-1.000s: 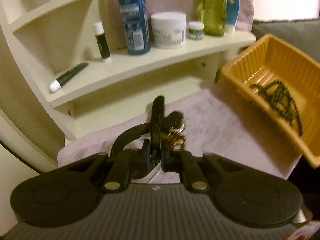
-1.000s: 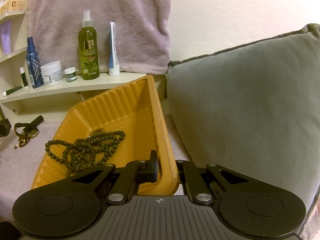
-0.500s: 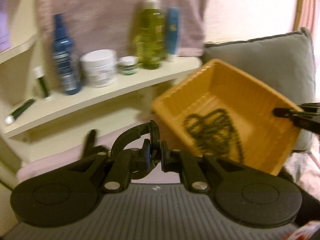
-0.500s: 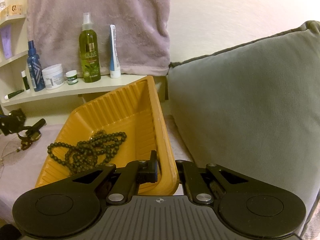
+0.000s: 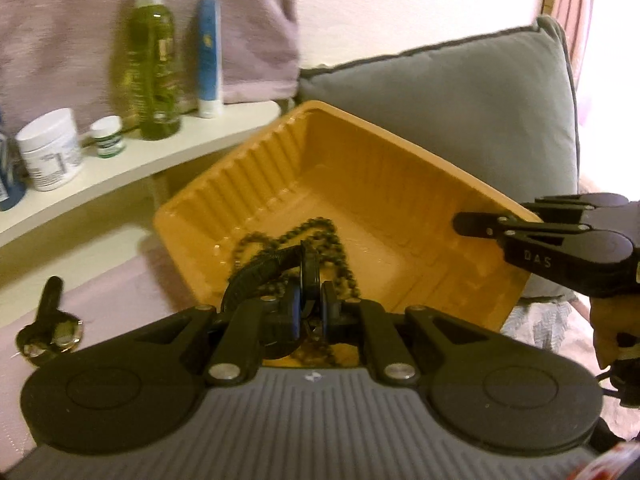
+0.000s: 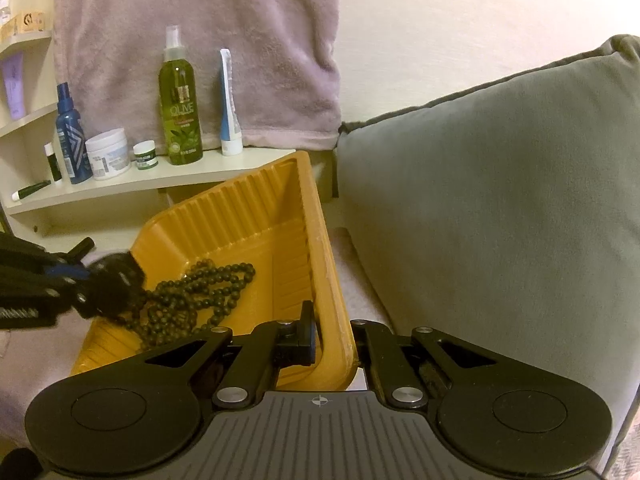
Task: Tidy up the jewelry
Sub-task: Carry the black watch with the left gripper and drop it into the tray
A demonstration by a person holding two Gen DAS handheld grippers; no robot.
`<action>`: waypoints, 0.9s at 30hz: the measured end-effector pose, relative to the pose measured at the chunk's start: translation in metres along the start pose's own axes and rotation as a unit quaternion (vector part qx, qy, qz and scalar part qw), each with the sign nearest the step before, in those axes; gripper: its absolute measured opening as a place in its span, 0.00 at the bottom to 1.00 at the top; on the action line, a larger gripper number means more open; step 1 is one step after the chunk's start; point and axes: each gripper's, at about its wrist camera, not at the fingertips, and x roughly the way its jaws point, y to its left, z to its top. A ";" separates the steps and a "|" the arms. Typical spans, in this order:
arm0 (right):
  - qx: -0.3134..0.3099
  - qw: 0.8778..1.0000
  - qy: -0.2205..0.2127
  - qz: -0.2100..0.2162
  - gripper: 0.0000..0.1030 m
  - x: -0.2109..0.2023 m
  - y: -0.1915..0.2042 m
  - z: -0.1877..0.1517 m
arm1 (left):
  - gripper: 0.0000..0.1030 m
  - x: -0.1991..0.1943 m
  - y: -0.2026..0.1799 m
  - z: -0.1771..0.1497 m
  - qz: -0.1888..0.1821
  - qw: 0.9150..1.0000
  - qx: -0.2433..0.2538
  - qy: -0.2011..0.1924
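Leftmost in the left wrist view, a watch [image 5: 50,330] with a dark strap and a gold-toned case lies on the pale pink cloth [image 5: 120,292], apart from the tray. Next, the left gripper [image 5: 308,300] has its fingers closed on a black curved band-like item [image 5: 262,270]; its exact identity cannot be told. This item is held over the near-left rim of the orange tray [image 5: 224,184], just above the dark bead necklace [image 5: 320,236], which lies piled on the tray floor. Behind the tray, a cream shelf [image 5: 120,168] carries a white jar [image 5: 50,148], a small green-labelled pot [image 5: 107,136], a green spray bottle [image 5: 150,68] and a blue tube [image 5: 210,56], all upright. At the right, the right gripper [image 5: 476,226] reaches in from the side and clamps the tray's right wall. In the right wrist view, the left gripper [image 6: 96,284] enters from the left edge over the tray's left rim, touching or just above the bead necklace [image 6: 200,292]; which cannot be told. The right gripper [image 6: 334,340] has its fingers pinched on the wall of the orange tray [image 6: 320,264], one finger inside and one outside, and the tray sits tilted. A grey cushion [image 6: 500,200] stands just beside the tray on the right.
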 end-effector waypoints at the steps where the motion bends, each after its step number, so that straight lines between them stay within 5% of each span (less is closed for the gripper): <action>1: 0.000 1.000 0.000 0.000 0.05 0.000 0.000 0.000 | 0.08 0.002 -0.003 0.000 -0.002 1.000 0.002 0.001; 13: 0.002 1.000 -0.002 0.002 0.05 -0.001 -0.001 0.000 | 0.09 0.015 -0.011 -0.006 0.003 1.000 0.018 0.017; 16: 0.001 1.000 -0.002 0.003 0.05 -0.001 -0.001 0.000 | 0.16 0.012 -0.011 -0.006 -0.002 1.000 0.022 0.013; 27: 0.002 1.000 -0.002 0.004 0.05 -0.002 0.000 -0.001 | 0.16 -0.046 0.034 -0.004 0.068 0.995 -0.037 -0.055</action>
